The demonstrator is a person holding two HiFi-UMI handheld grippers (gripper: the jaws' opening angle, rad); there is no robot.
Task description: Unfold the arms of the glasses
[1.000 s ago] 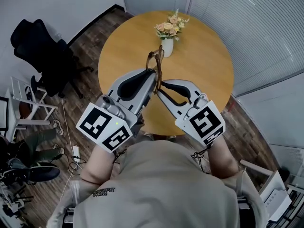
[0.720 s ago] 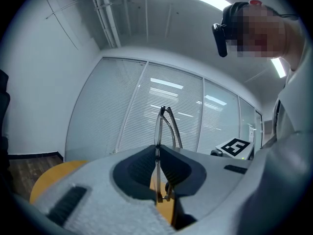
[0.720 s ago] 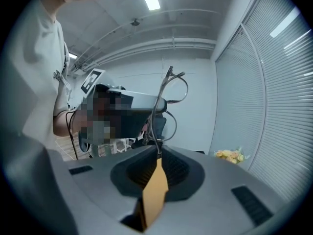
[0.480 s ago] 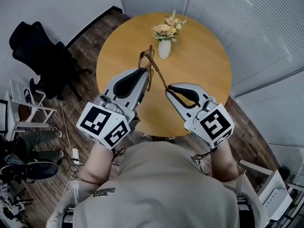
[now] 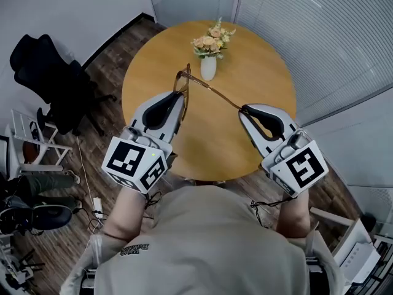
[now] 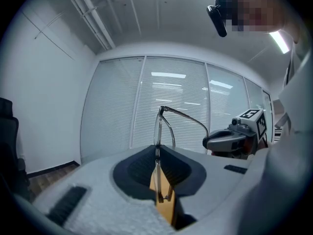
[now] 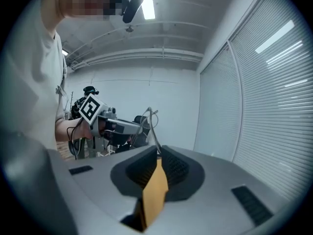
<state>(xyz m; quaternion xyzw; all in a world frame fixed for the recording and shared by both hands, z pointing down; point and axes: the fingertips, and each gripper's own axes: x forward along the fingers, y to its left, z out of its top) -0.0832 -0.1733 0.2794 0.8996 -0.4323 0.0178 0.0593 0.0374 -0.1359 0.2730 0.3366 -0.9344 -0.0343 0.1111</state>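
Thin brown-rimmed glasses (image 5: 183,86) hang in the air over the round wooden table (image 5: 264,72). My left gripper (image 5: 178,98) is shut on the front frame, which stands edge-on between its jaws in the left gripper view (image 6: 158,131). One arm of the glasses (image 5: 215,94) stretches out to the right, swung well away from the frame. My right gripper (image 5: 245,111) is shut on that arm's tip; in the right gripper view the thin arm (image 7: 153,131) rises from between the jaws toward the left gripper (image 7: 115,126). The other arm shows folded near the frame.
A white vase of flowers (image 5: 208,65) stands on the table just beyond the glasses. A black office chair (image 5: 49,72) and a white rack (image 5: 27,140) are on the floor at the left. Window blinds (image 5: 319,35) run along the right.
My right gripper has moved to the right, away from the left one, swinging the glasses arm it holds out from the frame. The left gripper has shifted slightly left with the frame.
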